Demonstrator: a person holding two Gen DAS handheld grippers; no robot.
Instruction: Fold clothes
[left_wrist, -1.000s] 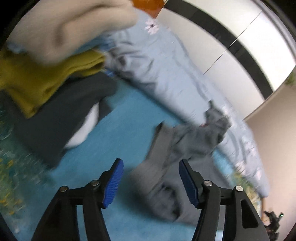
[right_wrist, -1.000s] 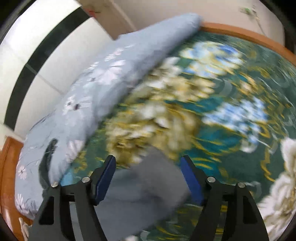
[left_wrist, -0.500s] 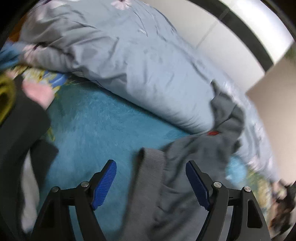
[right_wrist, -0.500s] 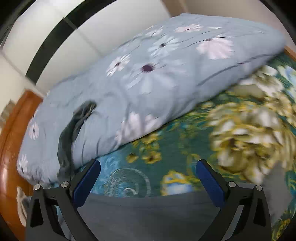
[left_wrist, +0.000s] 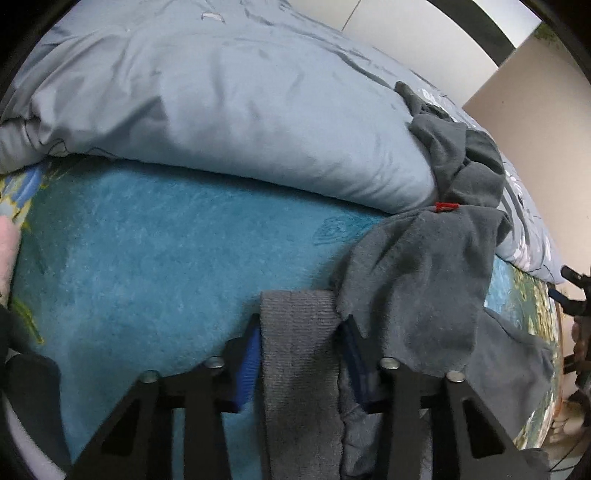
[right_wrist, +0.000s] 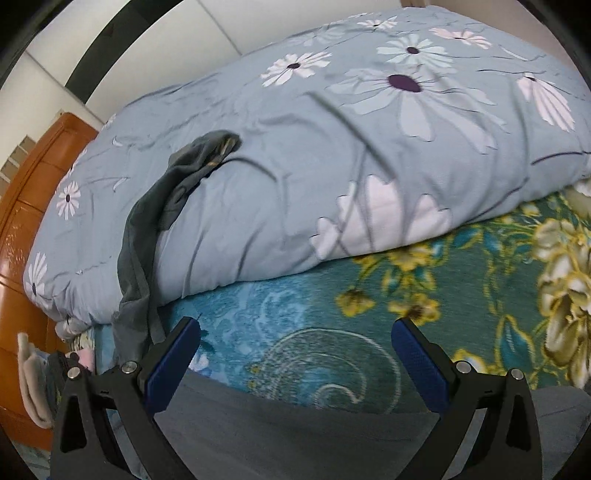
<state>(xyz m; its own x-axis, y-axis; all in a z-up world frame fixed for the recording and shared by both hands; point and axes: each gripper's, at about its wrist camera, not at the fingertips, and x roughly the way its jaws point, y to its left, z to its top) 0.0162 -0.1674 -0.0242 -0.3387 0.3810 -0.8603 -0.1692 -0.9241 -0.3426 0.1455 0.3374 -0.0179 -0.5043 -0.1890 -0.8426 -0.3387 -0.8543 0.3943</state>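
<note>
Now | left hand-held gripper (left_wrist: 299, 354) clenched on grey garment's ribbed hem (left_wrist: 299, 369), garment trailing right | right hand-held gripper (right_wrist: 295, 354) released, over its flat cloth

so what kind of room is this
Most likely a bedroom: a flowered blue duvet is bunched on a teal floral bedspread, with a wooden bed frame at the edge.

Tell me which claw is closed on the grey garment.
The left claw: its blue pads pinch the ribbed hem of the grey garment. The right claw is spread wide, gripping nothing.
</note>
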